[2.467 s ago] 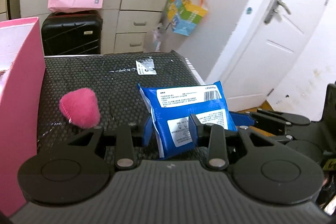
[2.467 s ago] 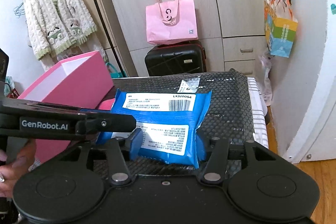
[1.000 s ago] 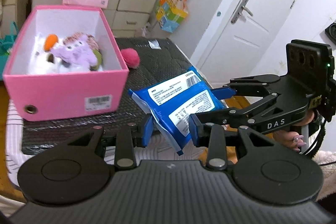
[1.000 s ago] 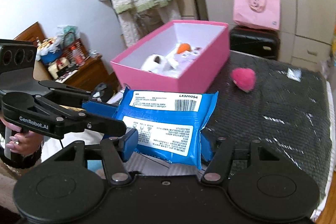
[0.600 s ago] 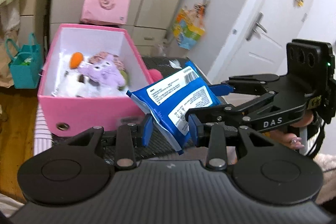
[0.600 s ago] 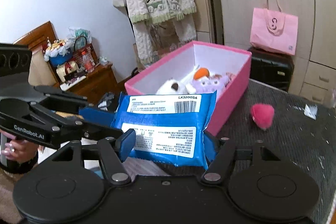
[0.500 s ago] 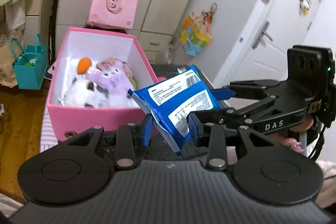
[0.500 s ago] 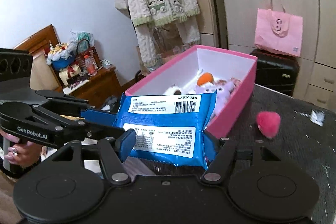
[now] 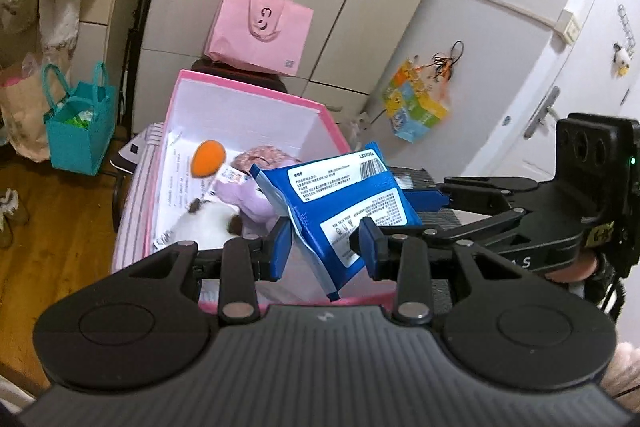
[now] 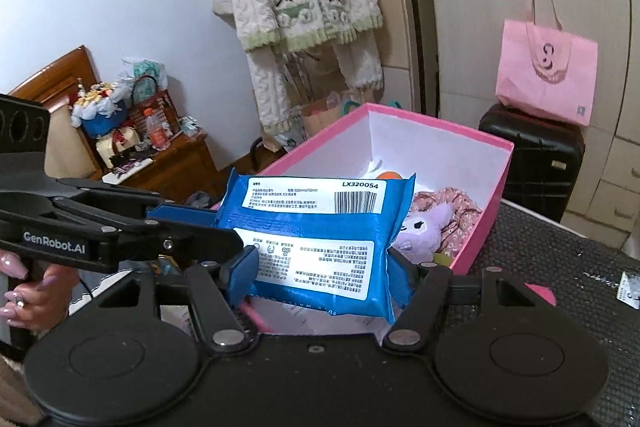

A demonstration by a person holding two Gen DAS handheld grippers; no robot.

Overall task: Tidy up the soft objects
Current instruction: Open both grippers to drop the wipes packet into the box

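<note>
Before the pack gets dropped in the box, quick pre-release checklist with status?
1. Left tool gripping the blue pack: ok, pads pinch one end.
2. Right tool gripping the pack: ok, pads press its two sides.
3. Pack over the pink box: ok, it hangs above the near end in both views.
4. Box open on top: ok, no lid in the way.
5. Room inside: cannot tell; purple plush, white plush and orange ball fill much of the floor.
6. Pack level: not ok, it tilts in the left view.
</note>
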